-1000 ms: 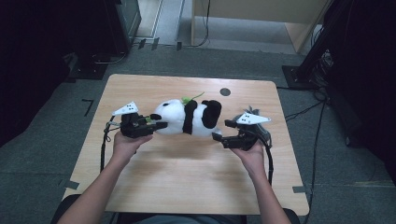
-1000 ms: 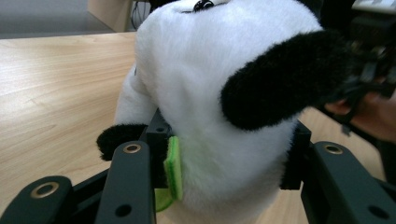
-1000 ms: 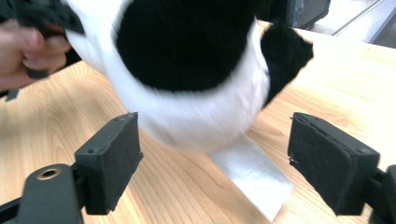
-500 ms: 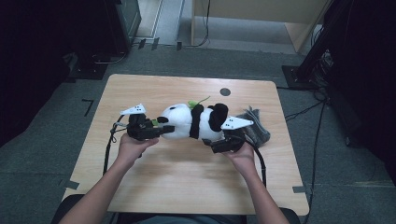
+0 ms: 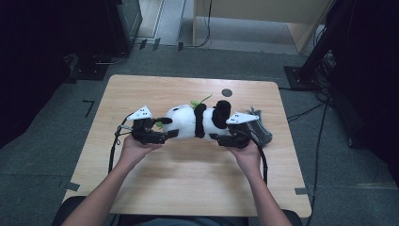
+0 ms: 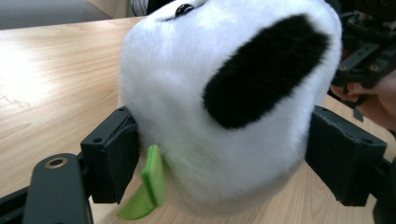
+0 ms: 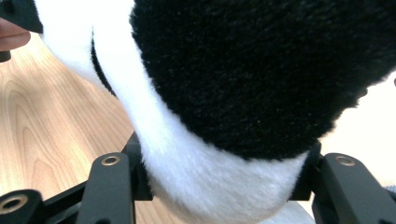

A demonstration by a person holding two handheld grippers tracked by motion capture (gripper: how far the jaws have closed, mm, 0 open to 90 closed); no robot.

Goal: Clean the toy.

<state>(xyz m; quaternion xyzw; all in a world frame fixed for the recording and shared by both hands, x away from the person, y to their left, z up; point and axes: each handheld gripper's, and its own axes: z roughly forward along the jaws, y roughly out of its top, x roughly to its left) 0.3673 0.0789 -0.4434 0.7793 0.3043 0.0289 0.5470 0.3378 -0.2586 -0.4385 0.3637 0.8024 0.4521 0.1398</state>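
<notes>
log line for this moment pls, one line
left gripper: jaws just opening, around panda head | right gripper: jaws just closing, pressing panda's rear | panda: lying on table

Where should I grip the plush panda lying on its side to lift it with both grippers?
Take the panda at its two ends, one gripper from each side. It lies lengthwise across the table, so the left gripper brackets the round white head and the right gripper the narrower rear.
</notes>
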